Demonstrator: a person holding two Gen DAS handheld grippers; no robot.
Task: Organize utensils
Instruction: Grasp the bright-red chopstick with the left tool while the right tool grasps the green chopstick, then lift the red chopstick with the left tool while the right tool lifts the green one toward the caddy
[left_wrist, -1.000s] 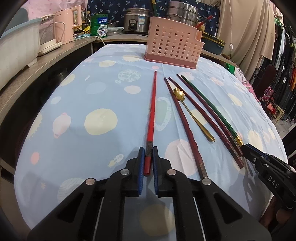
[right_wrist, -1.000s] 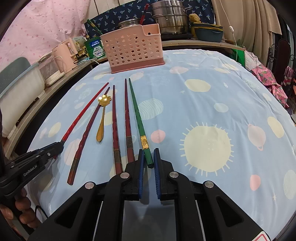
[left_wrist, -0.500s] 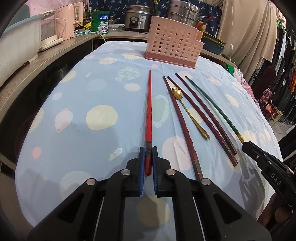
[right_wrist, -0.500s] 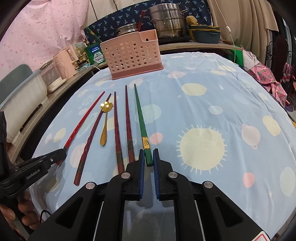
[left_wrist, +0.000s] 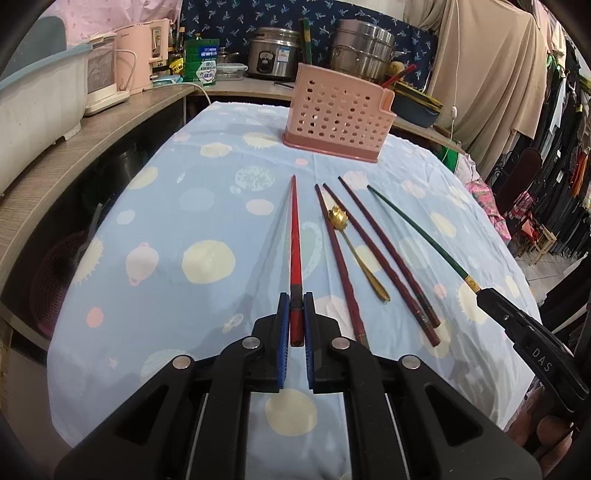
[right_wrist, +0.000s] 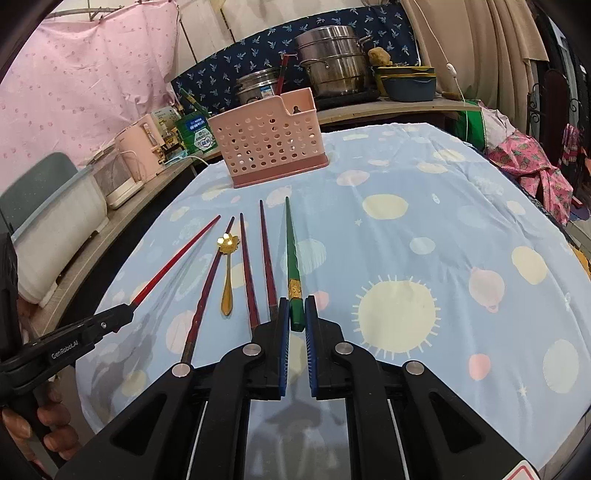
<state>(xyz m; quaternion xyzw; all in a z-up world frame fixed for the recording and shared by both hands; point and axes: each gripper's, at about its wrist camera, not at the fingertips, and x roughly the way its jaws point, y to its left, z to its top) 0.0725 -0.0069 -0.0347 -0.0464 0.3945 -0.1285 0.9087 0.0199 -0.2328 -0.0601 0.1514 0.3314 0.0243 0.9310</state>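
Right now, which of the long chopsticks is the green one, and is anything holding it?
The green chopstick, at the row's right end beside three dark red ones, is clamped at its thick end by the right hand-held gripper. The left hand-held gripper grips the bright red chopstick.

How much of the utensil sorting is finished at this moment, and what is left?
Nothing is visibly in the pink basket yet. In hand: the left gripper clamps the red chopstick, the right gripper the green chopstick. Left on the cloth: three dark red chopsticks and the gold spoon.
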